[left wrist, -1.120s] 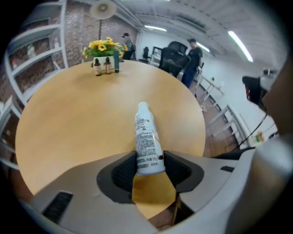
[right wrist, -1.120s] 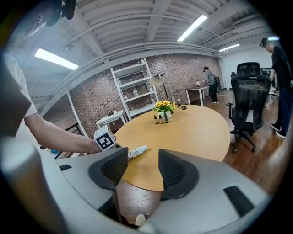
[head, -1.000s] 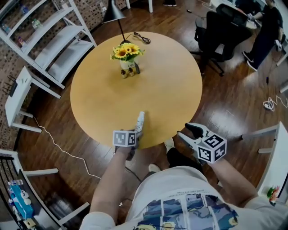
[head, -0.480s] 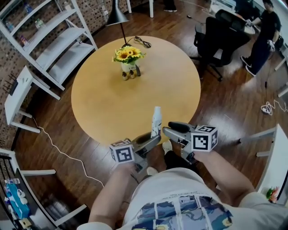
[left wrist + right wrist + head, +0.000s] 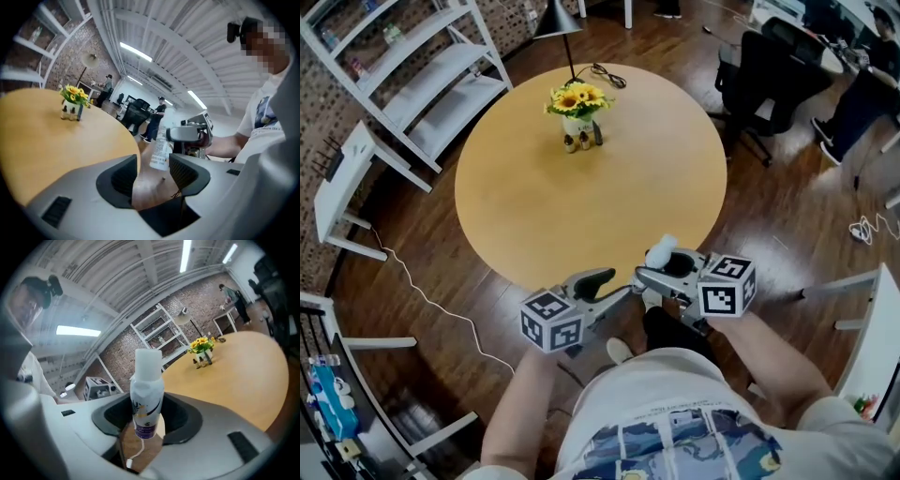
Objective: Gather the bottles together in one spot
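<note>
A white spray bottle [image 5: 663,249] with a purple label stands upright between the pads of my right gripper [image 5: 654,269], whose jaws have just been closing onto it. The right gripper view shows the bottle [image 5: 146,399] pinched at its lower body. My left gripper [image 5: 617,284] sits just left of it, off the near edge of the round wooden table [image 5: 581,206]. Its jaws have just been opening and are empty. In the left gripper view the bottle [image 5: 161,151] hangs beyond the open fingers [image 5: 187,171]. Small brown bottles [image 5: 570,143] stand beside a sunflower vase [image 5: 577,120] at the far side.
White shelving [image 5: 412,84] stands at the left, with a floor lamp [image 5: 558,21] behind the table. A black office chair [image 5: 769,70] is at the upper right. A white cable [image 5: 422,300] trails over the wooden floor. A white table edge [image 5: 853,281] is at the right.
The bottle has gone from my left gripper to my right one. The left gripper let go, opened and drew back down-left; the right gripper moved in from the right and closed on it.
</note>
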### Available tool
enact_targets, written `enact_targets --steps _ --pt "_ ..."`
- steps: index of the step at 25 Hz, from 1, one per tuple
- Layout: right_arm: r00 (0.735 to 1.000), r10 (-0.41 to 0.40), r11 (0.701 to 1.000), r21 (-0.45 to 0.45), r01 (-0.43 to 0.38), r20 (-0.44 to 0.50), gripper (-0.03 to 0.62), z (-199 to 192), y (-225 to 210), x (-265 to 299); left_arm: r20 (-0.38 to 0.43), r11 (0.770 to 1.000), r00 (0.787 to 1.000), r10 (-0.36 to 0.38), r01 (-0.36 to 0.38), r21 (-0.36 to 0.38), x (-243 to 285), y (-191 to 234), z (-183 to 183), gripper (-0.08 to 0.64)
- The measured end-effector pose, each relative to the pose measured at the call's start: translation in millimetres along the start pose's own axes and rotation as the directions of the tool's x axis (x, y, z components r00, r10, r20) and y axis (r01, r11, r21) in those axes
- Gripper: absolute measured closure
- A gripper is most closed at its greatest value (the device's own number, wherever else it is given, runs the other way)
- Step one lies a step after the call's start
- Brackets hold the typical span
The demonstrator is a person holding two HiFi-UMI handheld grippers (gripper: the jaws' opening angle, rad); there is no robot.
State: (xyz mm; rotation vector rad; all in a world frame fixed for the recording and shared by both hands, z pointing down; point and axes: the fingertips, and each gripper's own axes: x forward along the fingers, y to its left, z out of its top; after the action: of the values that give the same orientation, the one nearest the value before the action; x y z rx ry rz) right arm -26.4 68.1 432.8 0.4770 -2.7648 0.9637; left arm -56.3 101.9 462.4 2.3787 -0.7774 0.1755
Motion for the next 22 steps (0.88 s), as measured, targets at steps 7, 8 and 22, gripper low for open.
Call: enact_targets --steps 7,8,22 --pt "0.963 -0.257 0.848 -0.498 0.182 -0.085 0.387 19 -30 7 -0.043 0.955 0.989 0.138 -0.122 0.271 21 -21 103 0.362" --pt "0.959 -0.269 0.833 -0.522 0.183 -0.093 0.387 24 -34 12 -0.073 0.946 0.987 0.145 -0.116 0.303 34 -24 111 0.362" --pt "0.947 -0.279 0.817 -0.558 0.147 -0.158 0.314 87 -175 7 -0.189 0.838 0.904 0.383 -0.254 0.483 164 83 195 0.430"
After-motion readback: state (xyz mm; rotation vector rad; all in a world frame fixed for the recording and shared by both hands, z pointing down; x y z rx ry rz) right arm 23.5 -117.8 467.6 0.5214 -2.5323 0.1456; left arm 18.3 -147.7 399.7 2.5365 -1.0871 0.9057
